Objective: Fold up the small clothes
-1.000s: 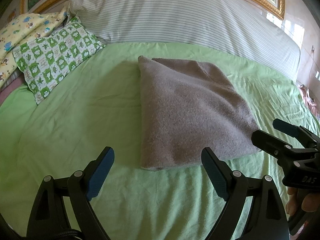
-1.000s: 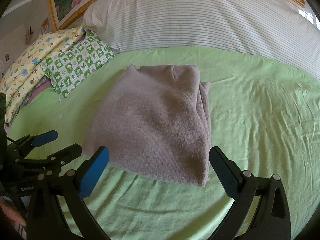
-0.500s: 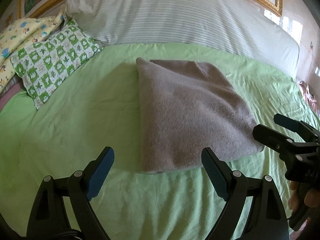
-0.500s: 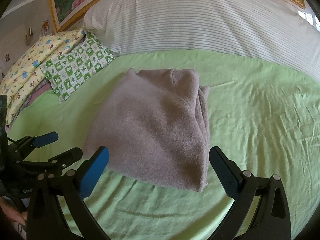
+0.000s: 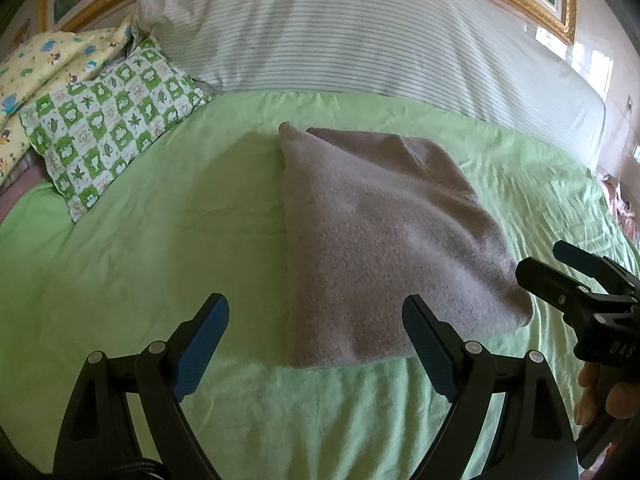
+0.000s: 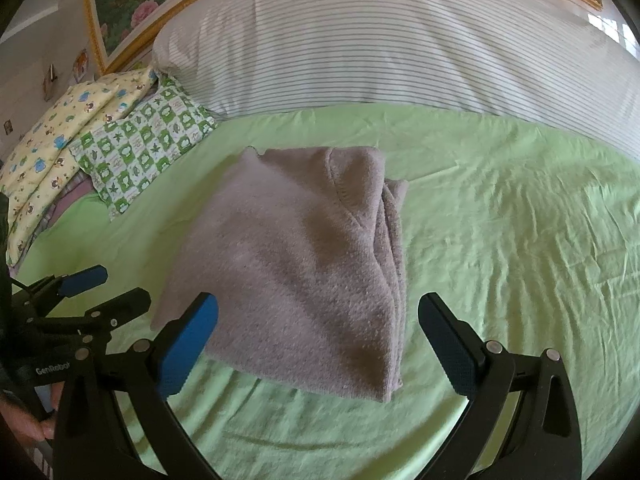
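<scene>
A grey-mauve fleece garment [image 5: 380, 236] lies folded into a rough rectangle on the green bed sheet [image 5: 160, 248]; it also shows in the right wrist view [image 6: 296, 264]. My left gripper [image 5: 316, 320] is open and empty, held just short of the garment's near edge. My right gripper [image 6: 318, 324] is open and empty, also just short of the near edge. Each gripper shows in the other's view: the right one [image 5: 560, 272] at the garment's right corner, the left one [image 6: 100, 292] at its left side.
A large striped pillow [image 5: 360, 32] lies across the head of the bed. A green checked pillow [image 5: 108, 128] and a yellow printed pillow [image 5: 36, 68] lie at the left. A gold-framed picture [image 6: 132, 4] hangs behind.
Both grippers have drifted slightly, staying open. The garment has not moved on the sheet.
</scene>
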Motion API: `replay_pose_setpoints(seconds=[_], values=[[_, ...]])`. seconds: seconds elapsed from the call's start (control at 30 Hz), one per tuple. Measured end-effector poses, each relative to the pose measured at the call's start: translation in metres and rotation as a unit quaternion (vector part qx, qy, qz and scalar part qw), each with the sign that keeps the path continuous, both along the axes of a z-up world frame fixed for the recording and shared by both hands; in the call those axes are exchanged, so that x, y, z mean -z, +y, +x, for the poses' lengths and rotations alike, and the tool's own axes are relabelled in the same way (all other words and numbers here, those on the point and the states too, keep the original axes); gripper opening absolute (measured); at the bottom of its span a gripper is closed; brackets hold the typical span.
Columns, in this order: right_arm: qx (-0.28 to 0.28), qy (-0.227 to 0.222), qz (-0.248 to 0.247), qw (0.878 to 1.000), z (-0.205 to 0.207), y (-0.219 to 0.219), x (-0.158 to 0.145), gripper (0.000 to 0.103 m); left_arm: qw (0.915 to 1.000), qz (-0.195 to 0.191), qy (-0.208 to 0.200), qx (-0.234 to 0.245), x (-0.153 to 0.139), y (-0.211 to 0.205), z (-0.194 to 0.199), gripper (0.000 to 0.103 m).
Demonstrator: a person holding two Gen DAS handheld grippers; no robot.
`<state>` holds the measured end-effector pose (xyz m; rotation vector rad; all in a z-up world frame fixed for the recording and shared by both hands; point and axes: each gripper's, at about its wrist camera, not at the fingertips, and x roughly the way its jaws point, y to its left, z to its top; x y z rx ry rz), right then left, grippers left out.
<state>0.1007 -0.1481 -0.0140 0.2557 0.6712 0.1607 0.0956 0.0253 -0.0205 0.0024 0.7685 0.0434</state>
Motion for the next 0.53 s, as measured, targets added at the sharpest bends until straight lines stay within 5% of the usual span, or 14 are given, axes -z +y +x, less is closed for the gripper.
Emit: replay_pose_setpoints(seconds=[0.53], values=[[0.002,-0.002,0.002,1.0,0.0042,-0.0039,-0.0008,0.1,0.9999,-0.01,0.001,-0.001,-0.0018,0.0003,0.0052,0.089]])
